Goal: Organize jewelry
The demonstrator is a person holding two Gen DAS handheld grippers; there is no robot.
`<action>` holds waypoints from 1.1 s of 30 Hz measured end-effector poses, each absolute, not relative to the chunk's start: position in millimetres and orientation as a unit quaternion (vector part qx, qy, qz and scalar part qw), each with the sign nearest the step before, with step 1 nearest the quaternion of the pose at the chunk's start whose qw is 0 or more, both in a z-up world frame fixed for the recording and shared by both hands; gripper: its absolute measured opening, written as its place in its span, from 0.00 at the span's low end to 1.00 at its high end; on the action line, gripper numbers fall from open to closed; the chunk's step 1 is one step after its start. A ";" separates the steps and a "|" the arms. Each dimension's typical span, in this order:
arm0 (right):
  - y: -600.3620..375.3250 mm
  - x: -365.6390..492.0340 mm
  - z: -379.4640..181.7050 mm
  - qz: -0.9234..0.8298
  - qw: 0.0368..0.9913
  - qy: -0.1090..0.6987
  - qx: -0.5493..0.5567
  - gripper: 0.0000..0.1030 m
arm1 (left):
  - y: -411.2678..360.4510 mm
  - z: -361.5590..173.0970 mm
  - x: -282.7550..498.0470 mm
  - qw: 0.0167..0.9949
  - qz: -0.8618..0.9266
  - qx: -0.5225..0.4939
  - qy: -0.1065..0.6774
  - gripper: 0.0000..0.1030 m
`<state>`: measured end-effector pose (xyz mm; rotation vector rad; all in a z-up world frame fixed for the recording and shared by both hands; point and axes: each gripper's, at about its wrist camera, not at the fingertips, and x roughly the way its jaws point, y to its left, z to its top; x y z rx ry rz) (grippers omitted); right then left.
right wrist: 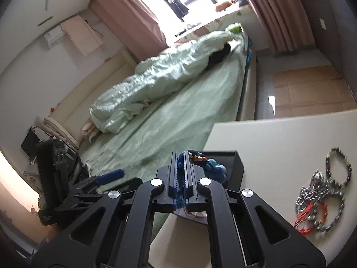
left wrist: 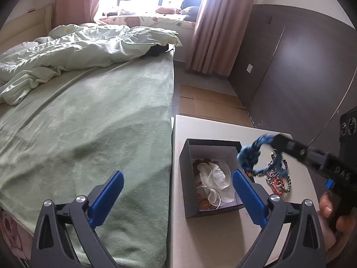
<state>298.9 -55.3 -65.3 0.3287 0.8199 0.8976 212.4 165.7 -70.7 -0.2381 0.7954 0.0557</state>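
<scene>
Nearest in the left wrist view, left gripper point(left wrist: 177, 184) with blue pads spread wide and nothing between them, one finger over the green bedspread point(left wrist: 89, 122), the other over the near corner of the dark open box point(left wrist: 189, 154); only here visible into the box: pale shell-like pieces point(left wrist: 217, 173), a thin silver bangle point(left wrist: 214, 197), amber beads beneath. Nearest in the right wrist view, right gripper point(right wrist: 181, 156) with jaws nearly together, clamped on a blue braided bracelet point(right wrist: 215, 170) bearing a few orange-brown beads; only here visible how the cord runs down between the pads. From the left view, same bracelet point(left wrist: 251, 155) dangling in a blurred loop from the right gripper's tip point(left wrist: 273, 137), above the box's right wall; hand point(left wrist: 330, 214) gripping the handle at lower right.

On the white tabletop point(right wrist: 279, 138), right of the box, a loose pile: dark beaded bracelet point(right wrist: 338, 166), silvery sparkling piece point(right wrist: 312, 192), red cord point(right wrist: 309, 222); partly hidden behind the hanging bracelet in the left view. Beyond, crumpled pale duvet point(left wrist: 78, 49), pink curtains point(left wrist: 212, 33), bright window; cardboard on the floor point(left wrist: 207, 102) beside the bed.
</scene>
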 end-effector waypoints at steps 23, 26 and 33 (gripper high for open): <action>-179.4 299.0 -77.4 0.292 0.838 0.418 0.194 0.78 | 114.9 -42.7 215.8 0.921 -0.004 -0.114 0.372 0.92; -194.0 296.0 -80.4 0.283 0.839 0.422 0.197 0.78 | 99.3 -41.6 219.2 0.921 -0.018 -0.110 0.373 0.92; -223.4 291.8 -88.6 0.249 0.842 0.426 0.220 0.78 | 63.2 -40.9 224.1 0.918 -0.055 -0.119 0.374 0.92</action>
